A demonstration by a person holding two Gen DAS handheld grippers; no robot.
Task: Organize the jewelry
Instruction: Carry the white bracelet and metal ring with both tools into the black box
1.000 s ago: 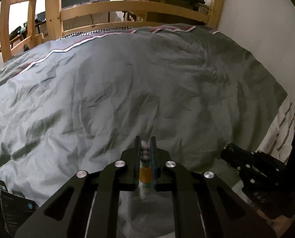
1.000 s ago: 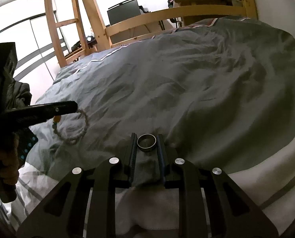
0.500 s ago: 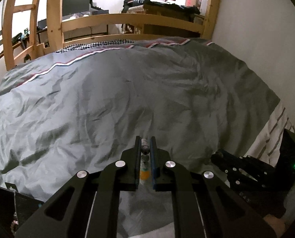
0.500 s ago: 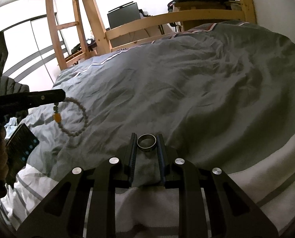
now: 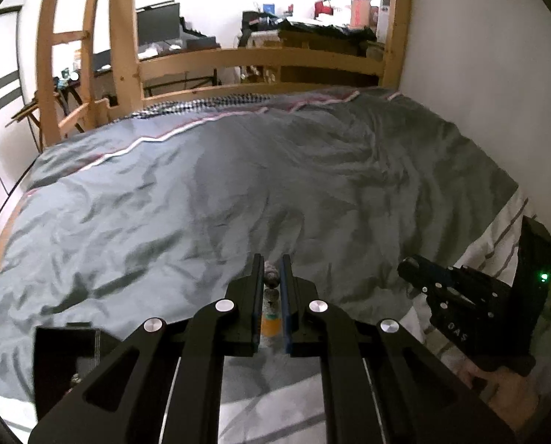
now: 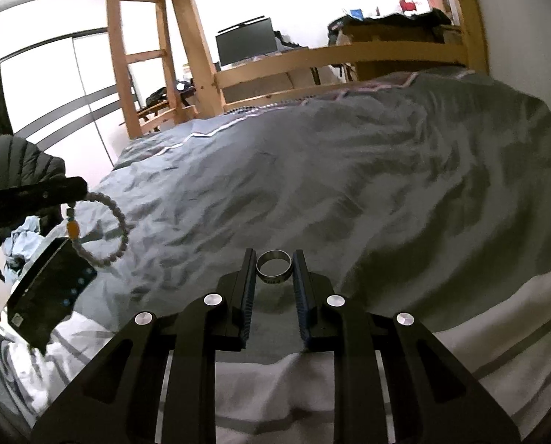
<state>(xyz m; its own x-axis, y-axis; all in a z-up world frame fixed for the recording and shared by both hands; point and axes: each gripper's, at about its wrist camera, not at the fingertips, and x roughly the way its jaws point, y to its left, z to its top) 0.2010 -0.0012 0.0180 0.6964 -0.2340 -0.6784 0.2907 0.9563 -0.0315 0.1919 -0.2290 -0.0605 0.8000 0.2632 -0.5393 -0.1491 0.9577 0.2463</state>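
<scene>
Bracelet [image 6: 101, 231] is dangling at 9 o'clock – left gripper [image 5: 271, 283] jaws pinching it – while right gripper [image 6: 274, 272] jaws are clamping a ring [image 6: 274, 267].

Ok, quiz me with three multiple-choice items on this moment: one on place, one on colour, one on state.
1. Where does the bracelet hang?
A. from the left gripper
B. on the bed rail
C. flat on the duvet

2. What colour is its one odd bead?
A. blue
B. orange
C. red

3. What is the right gripper doing?
A. wide open, holding nothing
B. shut on a ring
C. gripping the black box

Answers: 1 A, the loop dangles from its fingers above the box; 2 B, orange among pale beads; 3 B, the ring sits between its fingers.
</scene>
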